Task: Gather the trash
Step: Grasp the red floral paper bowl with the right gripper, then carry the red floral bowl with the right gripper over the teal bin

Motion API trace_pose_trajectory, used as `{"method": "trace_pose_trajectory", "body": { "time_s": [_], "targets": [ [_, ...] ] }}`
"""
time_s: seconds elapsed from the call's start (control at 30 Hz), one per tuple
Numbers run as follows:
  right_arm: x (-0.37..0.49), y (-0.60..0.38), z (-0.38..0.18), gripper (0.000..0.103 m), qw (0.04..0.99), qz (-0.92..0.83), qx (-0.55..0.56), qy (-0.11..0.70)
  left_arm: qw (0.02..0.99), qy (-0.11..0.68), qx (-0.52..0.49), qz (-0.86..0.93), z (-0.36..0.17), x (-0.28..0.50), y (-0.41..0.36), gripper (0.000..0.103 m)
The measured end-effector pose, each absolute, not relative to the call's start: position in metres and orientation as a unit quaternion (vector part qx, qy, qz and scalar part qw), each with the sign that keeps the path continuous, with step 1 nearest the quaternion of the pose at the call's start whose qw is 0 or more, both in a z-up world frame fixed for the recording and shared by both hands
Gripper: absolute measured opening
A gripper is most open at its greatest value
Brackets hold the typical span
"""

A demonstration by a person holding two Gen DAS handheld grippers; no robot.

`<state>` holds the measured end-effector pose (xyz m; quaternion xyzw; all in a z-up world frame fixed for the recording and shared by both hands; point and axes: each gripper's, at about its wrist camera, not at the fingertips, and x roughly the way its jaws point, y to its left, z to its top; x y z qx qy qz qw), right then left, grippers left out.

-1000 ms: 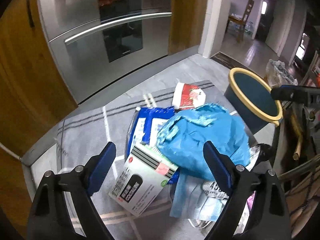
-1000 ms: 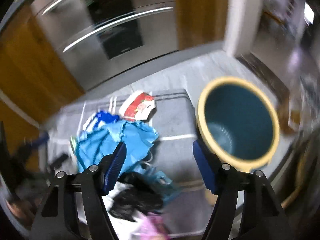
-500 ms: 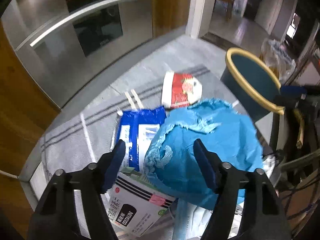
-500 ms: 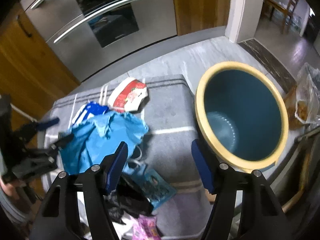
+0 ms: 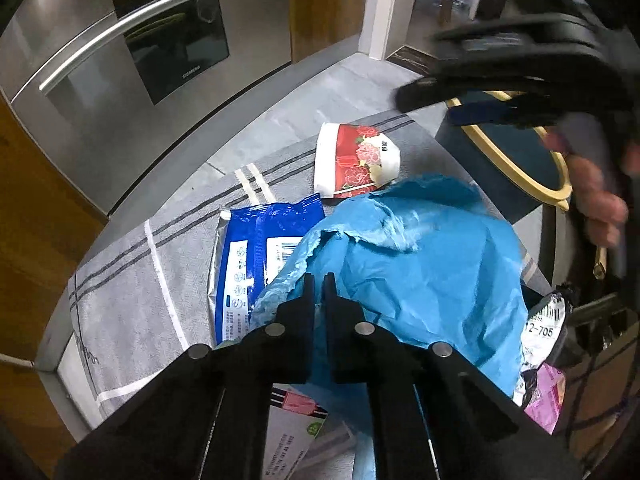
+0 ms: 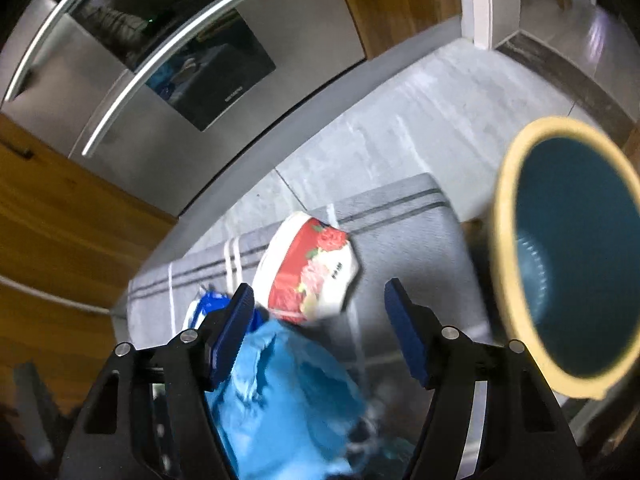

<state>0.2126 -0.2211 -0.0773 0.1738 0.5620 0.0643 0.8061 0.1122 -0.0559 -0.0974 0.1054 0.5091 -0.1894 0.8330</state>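
A crumpled blue plastic bag (image 5: 420,264) lies on top of a litter pile on a grey mat (image 5: 132,300). My left gripper (image 5: 319,280) is shut on the bag's near-left edge, with blue film pinched between its black fingers. Beyond the bag lies a red-and-white flowered packet (image 5: 356,160). In the right wrist view, my right gripper (image 6: 320,292) stands open just above that packet (image 6: 308,276), touching nothing. The blue bag (image 6: 288,392) is below its left finger. The teal bin with a yellow rim (image 6: 500,240) stands to the right.
A blue wipes pack (image 5: 256,248), a white striped box (image 5: 292,428) and a pink wrapper (image 5: 548,404) lie under or beside the bag. A steel oven front (image 5: 140,60) and wooden cabinets (image 5: 36,248) back the mat. A hand (image 5: 600,200) holds the right gripper near the bin (image 5: 520,160).
My left gripper's jaws have closed from wide open onto the blue bag's edge. The right gripper swung left and lower, from in front of the bin to over the red-and-white packet.
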Motion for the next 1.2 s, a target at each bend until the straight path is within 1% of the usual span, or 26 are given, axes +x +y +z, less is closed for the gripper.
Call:
{"method": "trace_pose_trajectory", "body": {
  "time_s": [0.13,0.2,0.37,0.5,0.77,0.83,0.93,1.0,1.2],
  "targets": [
    [0.230,-0.212,-0.095,0.072,0.793,0.069,0.189,0.575,0.835,0.502,0.106,-0.200,-0.095,0.110,-0.057,0.004],
    [0.237,-0.210,-0.102,0.078,0.788,0.068,0.195,0.579,0.833,0.503,0.102,-0.204,-0.095,0.111,-0.057,0.004],
    [0.253,-0.208,-0.118,0.086,0.774,0.050,0.215,0.594,0.832,0.504,0.092,-0.213,-0.095,0.113,-0.057,0.004],
    [0.261,-0.193,-0.128,0.091,0.770,0.046,0.202,0.604,0.832,0.502,0.092,-0.216,-0.095,0.113,-0.057,0.004],
    [0.263,-0.176,-0.147,0.093,0.761,0.029,0.150,0.630,0.830,0.506,0.091,-0.217,-0.097,0.116,-0.057,0.004],
    [0.261,-0.177,-0.148,0.089,0.762,0.031,0.149,0.629,0.830,0.506,0.094,-0.217,-0.098,0.117,-0.057,0.004],
    [0.258,-0.180,-0.145,0.087,0.764,0.035,0.147,0.627,0.830,0.506,0.093,-0.217,-0.098,0.119,-0.057,0.004],
    [0.254,-0.185,-0.141,0.086,0.766,0.036,0.150,0.625,0.831,0.504,0.090,-0.219,-0.096,0.118,-0.058,0.000],
    [0.247,-0.200,-0.115,0.085,0.778,0.035,0.161,0.607,0.843,0.483,0.085,-0.223,-0.083,0.115,-0.057,0.000]
  ]
}}
